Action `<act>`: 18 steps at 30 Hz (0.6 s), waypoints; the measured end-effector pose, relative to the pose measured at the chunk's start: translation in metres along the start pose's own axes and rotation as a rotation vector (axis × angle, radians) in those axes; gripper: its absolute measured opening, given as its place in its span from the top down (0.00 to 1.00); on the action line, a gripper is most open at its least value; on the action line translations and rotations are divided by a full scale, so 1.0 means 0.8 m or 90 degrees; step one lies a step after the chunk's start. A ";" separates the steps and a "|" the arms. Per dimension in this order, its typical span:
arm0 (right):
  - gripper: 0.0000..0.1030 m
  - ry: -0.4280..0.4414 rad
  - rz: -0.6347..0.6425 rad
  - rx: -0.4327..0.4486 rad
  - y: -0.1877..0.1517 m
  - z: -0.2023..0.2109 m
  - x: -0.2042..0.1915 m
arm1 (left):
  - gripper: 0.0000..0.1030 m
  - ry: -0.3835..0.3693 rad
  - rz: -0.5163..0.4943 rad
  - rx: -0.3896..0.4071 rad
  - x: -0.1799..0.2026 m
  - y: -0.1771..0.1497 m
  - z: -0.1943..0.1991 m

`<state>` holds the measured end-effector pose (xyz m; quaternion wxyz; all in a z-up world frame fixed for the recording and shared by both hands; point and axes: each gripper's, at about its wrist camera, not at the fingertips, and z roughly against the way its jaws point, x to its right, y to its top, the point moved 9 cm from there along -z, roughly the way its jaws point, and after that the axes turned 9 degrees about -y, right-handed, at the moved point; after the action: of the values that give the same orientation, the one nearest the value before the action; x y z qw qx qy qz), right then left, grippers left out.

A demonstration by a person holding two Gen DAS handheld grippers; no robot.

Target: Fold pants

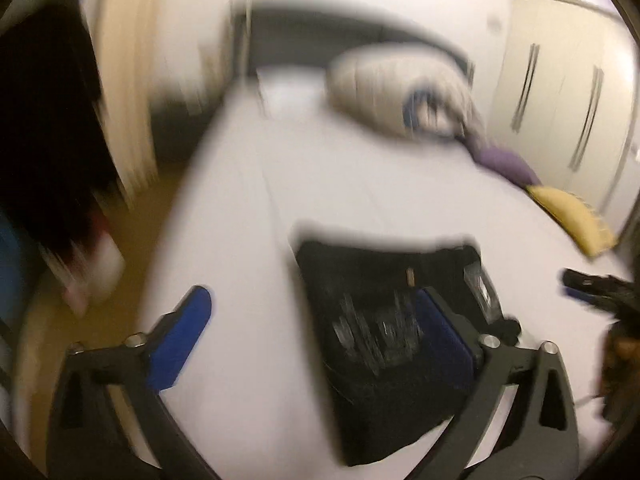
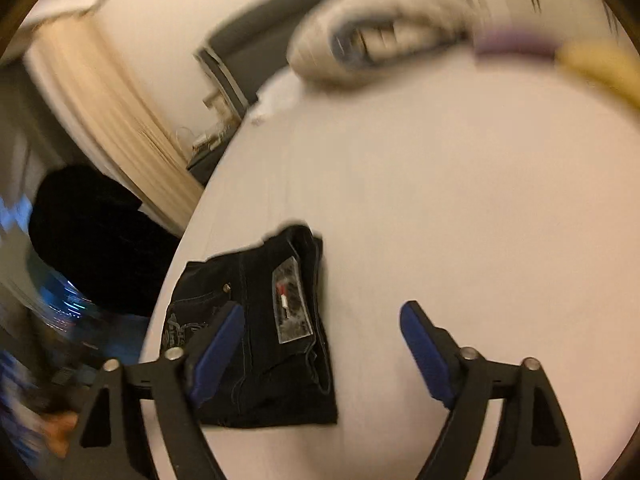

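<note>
Black pants [image 1: 380, 340] lie folded into a compact rectangle on the white bed sheet [image 1: 360, 184], a pale label patch [image 2: 290, 304] facing up. My left gripper [image 1: 312, 300] hangs open above the sheet, its right finger over the pants' near side and its left finger over bare sheet. In the right wrist view the pants [image 2: 264, 320] sit low and left. My right gripper [image 2: 322, 308] is open above them; its left finger overlaps the fabric, its right finger is over bare sheet. Neither pad presses the cloth. The right gripper's tip [image 1: 588, 284] shows at the left wrist view's right edge. Both views are motion-blurred.
A rolled white duvet [image 1: 400, 92] lies at the head of the bed, with a purple item [image 1: 504, 160] and a yellow cushion [image 1: 572, 216] along the right side. Wardrobe doors [image 1: 560, 100] stand beyond. A beige curtain [image 2: 104, 120] and a dark bulky shape [image 2: 92, 236] are left of the bed.
</note>
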<state>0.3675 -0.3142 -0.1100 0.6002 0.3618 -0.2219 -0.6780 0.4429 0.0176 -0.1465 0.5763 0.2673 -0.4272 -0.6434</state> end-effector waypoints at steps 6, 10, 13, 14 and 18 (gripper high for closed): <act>0.00 -0.087 0.100 0.264 0.068 0.174 -0.050 | 0.00 0.156 -0.105 0.200 0.066 0.071 0.186; 0.00 -0.112 0.129 0.366 0.093 0.274 -0.080 | 0.00 0.148 -0.131 0.274 0.104 0.087 0.282; 0.00 -0.098 0.117 0.402 0.104 0.330 -0.098 | 0.00 0.165 -0.152 0.281 0.118 0.093 0.338; 0.00 -0.089 0.110 0.417 0.108 0.352 -0.102 | 0.00 0.156 -0.152 0.266 0.121 0.095 0.349; 0.00 -0.074 0.087 0.410 0.108 0.383 -0.117 | 0.00 0.125 -0.092 0.186 0.126 0.084 0.368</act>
<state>0.1933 -0.2797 0.1704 0.4855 0.4778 -0.4824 -0.5507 0.2116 -0.0074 0.0711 0.5224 0.4398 -0.4376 -0.5850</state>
